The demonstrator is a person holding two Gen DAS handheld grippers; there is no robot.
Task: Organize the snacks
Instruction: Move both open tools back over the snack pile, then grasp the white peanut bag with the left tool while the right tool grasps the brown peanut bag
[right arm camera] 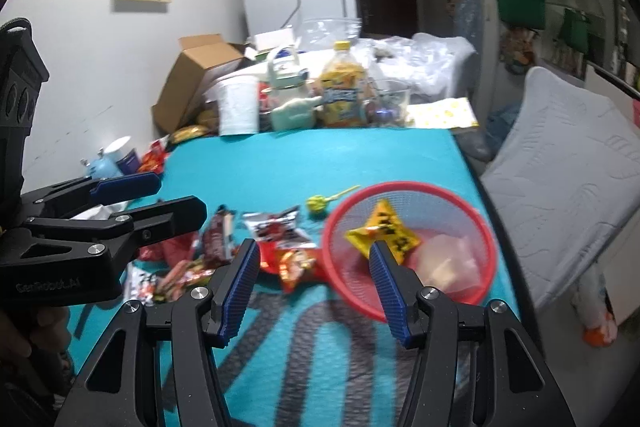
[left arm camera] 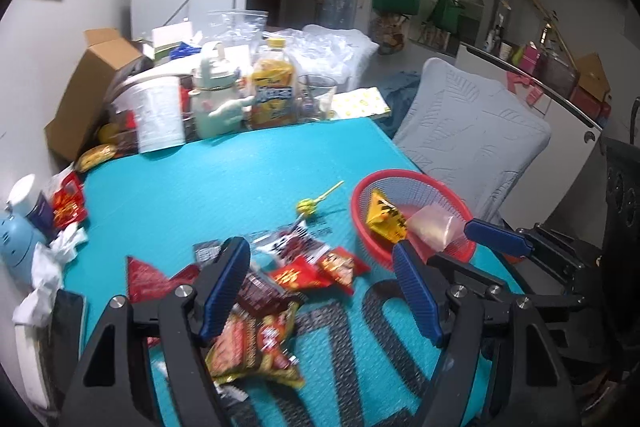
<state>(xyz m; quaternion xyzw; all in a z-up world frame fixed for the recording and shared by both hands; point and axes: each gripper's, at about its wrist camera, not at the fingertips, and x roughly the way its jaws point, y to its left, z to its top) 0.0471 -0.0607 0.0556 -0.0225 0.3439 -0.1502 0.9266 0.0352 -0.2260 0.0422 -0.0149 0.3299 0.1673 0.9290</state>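
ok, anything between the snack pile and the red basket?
Nothing visible. The red basket sits on the teal mat just right of the snack packets, with only bare mat between. Both the left gripper and right gripper are open and empty above them.

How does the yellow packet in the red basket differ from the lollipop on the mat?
The yellow packet lies inside the red basket; the lollipop lies outside it, on the turquoise mat. The packet is a flat, angular pouch with dark print; the lollipop is a small round head on a thin stick. The packet looks larger. Both are yellowish.
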